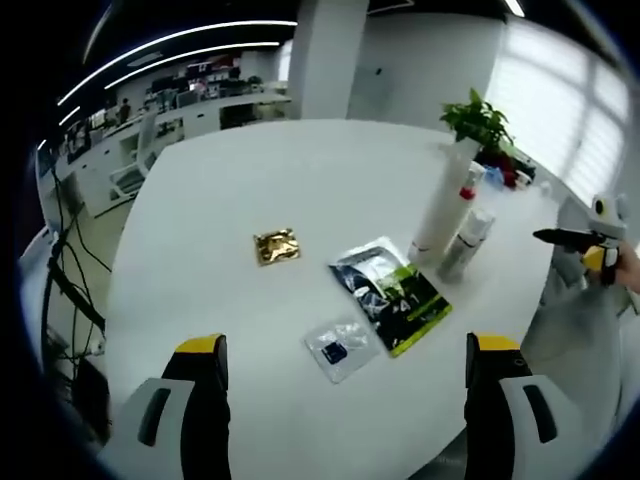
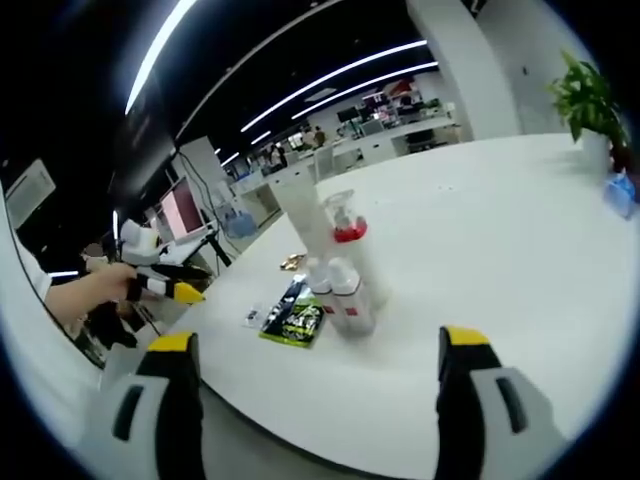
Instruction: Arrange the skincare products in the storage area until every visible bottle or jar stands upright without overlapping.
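My left gripper (image 1: 345, 395) hangs over the near edge of the white table (image 1: 300, 190), jaws wide apart with nothing between them. Just beyond them lie flat packets: a small clear sachet (image 1: 341, 347), a dark-and-green pouch (image 1: 390, 294) beside it, and a gold sachet (image 1: 277, 245) farther to the left. Past the pouch stand the skincare bottles: a tall white bottle (image 1: 441, 205) upright, a short white bottle (image 1: 466, 240) close against it, and a red-collared clear bottle (image 1: 468, 185) behind. A potted plant (image 1: 480, 125) sits beyond them. My right gripper (image 2: 315, 400) is also spread open and empty, off the table's edge; ahead of it the bottle cluster (image 2: 335, 265) stands upright, tightly grouped, with the green pouch (image 2: 297, 318) lying to its left. Farther left, my hand (image 2: 85, 290) holds the other gripper (image 2: 165, 285).
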`<state>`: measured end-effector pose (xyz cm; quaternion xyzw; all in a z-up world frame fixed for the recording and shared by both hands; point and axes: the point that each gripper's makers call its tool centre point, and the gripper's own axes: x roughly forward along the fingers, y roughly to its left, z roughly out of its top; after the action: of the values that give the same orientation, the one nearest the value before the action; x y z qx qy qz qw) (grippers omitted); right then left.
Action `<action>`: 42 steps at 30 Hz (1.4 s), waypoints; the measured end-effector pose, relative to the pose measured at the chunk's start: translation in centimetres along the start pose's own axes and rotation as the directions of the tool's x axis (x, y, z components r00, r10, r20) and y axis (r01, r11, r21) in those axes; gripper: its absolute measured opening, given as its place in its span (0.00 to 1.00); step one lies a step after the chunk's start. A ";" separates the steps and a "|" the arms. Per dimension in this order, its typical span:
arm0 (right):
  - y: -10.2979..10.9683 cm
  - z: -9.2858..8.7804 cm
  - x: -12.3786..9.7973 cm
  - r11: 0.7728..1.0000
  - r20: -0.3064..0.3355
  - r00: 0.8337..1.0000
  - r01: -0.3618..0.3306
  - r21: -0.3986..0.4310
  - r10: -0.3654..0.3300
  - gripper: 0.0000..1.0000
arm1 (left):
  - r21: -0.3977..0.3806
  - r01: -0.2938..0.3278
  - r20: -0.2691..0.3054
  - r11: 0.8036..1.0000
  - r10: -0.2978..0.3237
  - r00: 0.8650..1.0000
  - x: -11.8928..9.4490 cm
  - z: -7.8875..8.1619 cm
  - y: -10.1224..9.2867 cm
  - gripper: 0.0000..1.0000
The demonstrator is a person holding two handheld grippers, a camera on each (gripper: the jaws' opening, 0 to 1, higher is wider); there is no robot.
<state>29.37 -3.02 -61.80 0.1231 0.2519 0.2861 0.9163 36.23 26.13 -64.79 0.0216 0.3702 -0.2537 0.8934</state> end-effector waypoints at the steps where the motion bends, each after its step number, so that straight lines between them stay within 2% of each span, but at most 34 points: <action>1: -0.1 -0.1 0.0 1.000 -0.002 1.000 0.003 -0.001 -0.003 0.99 | 0.003 -0.002 -0.003 1.000 0.002 1.000 0.2 0.1 0.1 0.97; 5: -0.4 -0.3 0.2 1.000 -0.008 1.000 0.011 0.002 -0.011 0.99 | 0.020 0.001 -0.026 1.000 0.000 1.000 1.2 0.5 0.6 0.95; 10: -0.7 -0.3 0.4 1.000 -0.007 1.000 0.017 0.012 -0.017 0.99 | 0.092 0.017 -0.075 0.996 -0.011 0.997 2.6 1.0 1.3 0.94; 17: -1.1 -0.3 0.8 0.999 -0.008 1.000 0.025 0.024 -0.024 0.99 | 0.216 0.049 -0.134 0.975 -0.020 0.991 4.5 2.3 2.5 0.95; 21: -1.1 -0.4 1.0 0.999 -0.013 1.000 0.027 0.034 -0.027 0.99 | 0.293 0.092 -0.167 0.952 -0.044 0.985 5.8 2.9 2.9 0.95; 24: -1.2 -0.7 1.2 0.999 -0.018 0.999 0.029 0.042 -0.029 0.99 | 0.371 0.125 -0.209 0.920 -0.049 0.977 6.8 2.8 3.5 0.95; 28: -1.4 -1.1 1.4 0.998 -0.029 0.999 0.037 0.053 -0.036 0.99 | 0.427 0.157 -0.239 0.890 -0.056 0.969 7.9 3.0 4.1 0.94; 36: -1.8 -1.3 1.7 0.995 -0.030 0.998 0.051 0.082 -0.049 0.99 | 0.494 0.205 -0.288 0.845 -0.063 0.956 10.1 3.8 5.5 0.93; 42: -2.0 -1.0 2.0 0.995 -0.030 0.998 0.054 0.084 -0.051 0.99 | 0.547 0.271 -0.331 0.792 -0.092 0.939 11.9 4.1 5.9 0.92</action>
<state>31.17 -3.36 -64.14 0.1514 0.2797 0.2526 0.9138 48.72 25.15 -70.69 0.2957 0.4003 -0.4345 0.7507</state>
